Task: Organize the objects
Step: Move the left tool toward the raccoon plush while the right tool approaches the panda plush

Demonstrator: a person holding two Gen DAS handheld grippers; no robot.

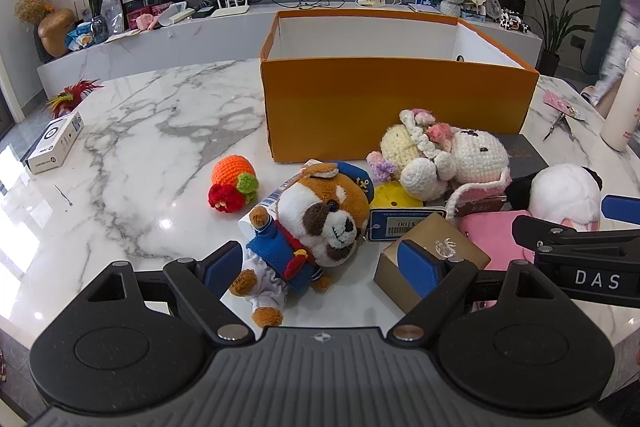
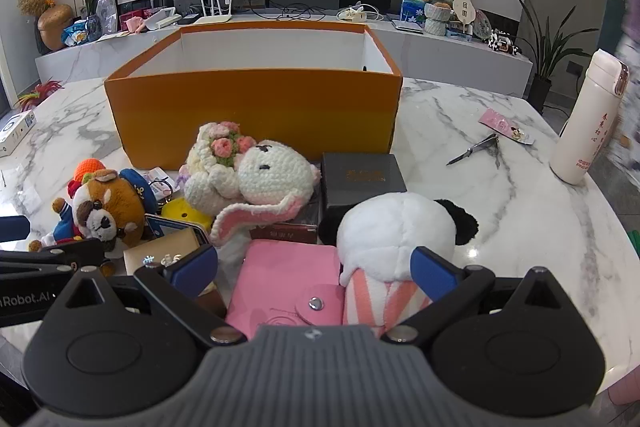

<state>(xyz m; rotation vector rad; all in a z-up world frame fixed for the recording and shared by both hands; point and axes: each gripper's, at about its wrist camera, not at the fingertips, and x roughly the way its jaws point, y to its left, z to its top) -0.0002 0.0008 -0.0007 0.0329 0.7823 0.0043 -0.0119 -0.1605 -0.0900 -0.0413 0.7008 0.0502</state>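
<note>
A: Where are the left tongs [image 1: 322,269]?

B: They are low over the tabletop [image 1: 140,131], with the jaws wide apart and nothing held. The dog plush [image 1: 308,227] lies between the two blue pads [image 1: 418,267], but I cannot tell if a pad touches it. The right pad stands in front of a tan box [image 1: 440,247].

A: And the right tongs [image 2: 314,269]?

B: Also wide open, holding nothing. Between the pads [image 2: 434,273] I see a pink wallet [image 2: 280,279] and the lower part of the panda plush [image 2: 396,227], which lies face down, beside the wallet.

A: Where is the orange box [image 2: 256,115]?

B: It stands open on the tabletop behind all the toys. Its white inside walls are seen, but the bottom is hidden. A crochet bunny [image 2: 260,179] lies just in front of it, and a dark box [image 2: 362,179] is at the bunny's right.

A: What else is near the dog?

B: A crochet orange [image 1: 234,183] at its left, a little apart, and a yellow thing [image 1: 394,197] between the dog and the bunny.

A: And far right?

B: Scissors [image 2: 476,149] and a white bottle [image 2: 588,123], well apart from the toys.
</note>
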